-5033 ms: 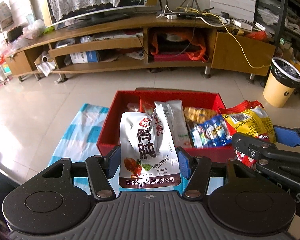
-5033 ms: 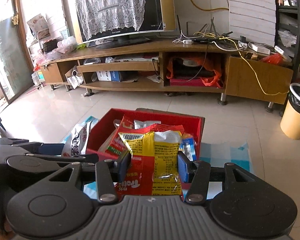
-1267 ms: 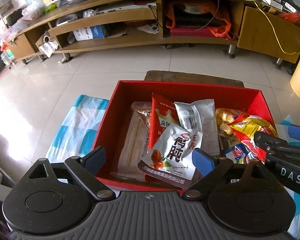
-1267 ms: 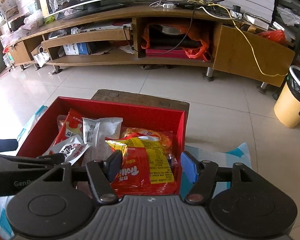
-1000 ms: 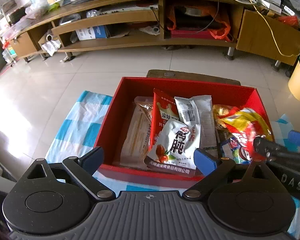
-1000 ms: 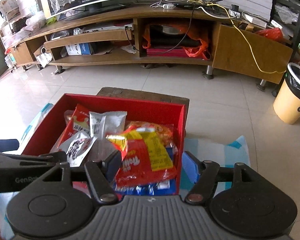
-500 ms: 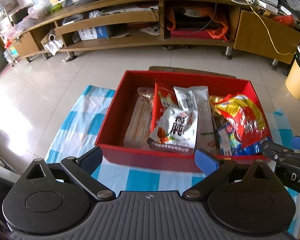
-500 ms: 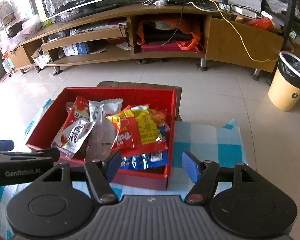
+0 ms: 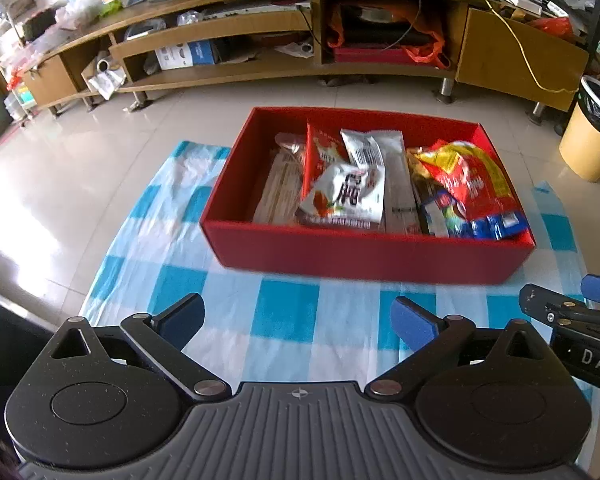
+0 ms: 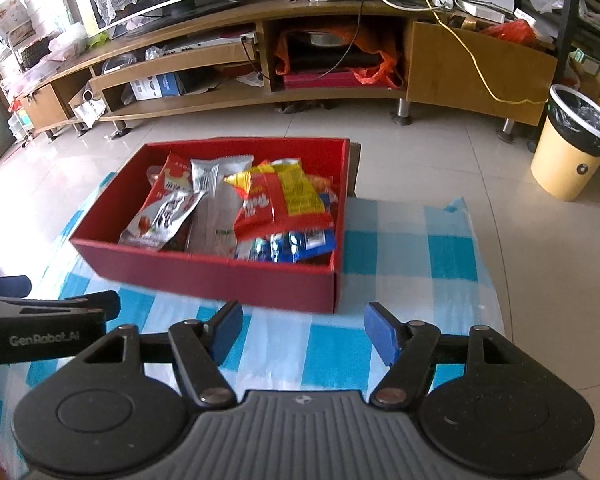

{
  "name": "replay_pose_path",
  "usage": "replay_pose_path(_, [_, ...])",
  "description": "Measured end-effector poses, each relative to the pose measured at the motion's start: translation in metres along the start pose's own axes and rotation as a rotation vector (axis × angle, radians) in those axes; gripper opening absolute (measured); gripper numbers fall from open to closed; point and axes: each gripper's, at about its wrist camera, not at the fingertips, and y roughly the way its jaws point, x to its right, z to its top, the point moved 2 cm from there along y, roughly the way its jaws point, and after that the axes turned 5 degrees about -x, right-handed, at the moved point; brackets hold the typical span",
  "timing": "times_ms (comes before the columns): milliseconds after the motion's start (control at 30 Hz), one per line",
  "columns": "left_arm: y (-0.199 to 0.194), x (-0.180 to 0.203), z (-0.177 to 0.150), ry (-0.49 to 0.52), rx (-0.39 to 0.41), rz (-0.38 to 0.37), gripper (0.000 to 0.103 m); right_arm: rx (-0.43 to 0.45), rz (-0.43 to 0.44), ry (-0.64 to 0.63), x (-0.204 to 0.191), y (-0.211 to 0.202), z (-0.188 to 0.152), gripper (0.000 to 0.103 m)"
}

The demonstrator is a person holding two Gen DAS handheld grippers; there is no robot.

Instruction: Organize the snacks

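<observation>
A red box (image 9: pixel 364 250) (image 10: pixel 216 274) sits on a blue-and-white checked cloth (image 9: pixel 288 312) (image 10: pixel 408 248) and holds several snack packets. Among them are a white pouch (image 9: pixel 346 194) (image 10: pixel 166 214) and a red-and-yellow bag (image 9: pixel 470 178) (image 10: pixel 282 200), with a blue packet (image 10: pixel 296 246) under it. My left gripper (image 9: pixel 298 318) hangs open over the cloth in front of the box, nothing between its fingers. My right gripper (image 10: pixel 304 330) is open too, near the box's front right corner, also empty.
A long wooden TV stand (image 10: pixel 260 60) runs along the far wall with a cluttered shelf. A yellow waste bin (image 10: pixel 572 148) stands on the tiled floor at right. A dark wooden stool edge (image 10: pixel 354 168) shows behind the box.
Both grippers have drawn back from the box towards the viewer; the box looks smaller and more cloth shows in front. Both snack packets lie in the box, released.
</observation>
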Motion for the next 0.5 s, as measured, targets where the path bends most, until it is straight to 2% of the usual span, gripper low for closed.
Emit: replay_pose_path(500, [-0.024,-0.007,-0.059,0.019,-0.017,-0.024,0.101,-0.002,0.036,0.006,-0.013,-0.032,-0.067,0.064])
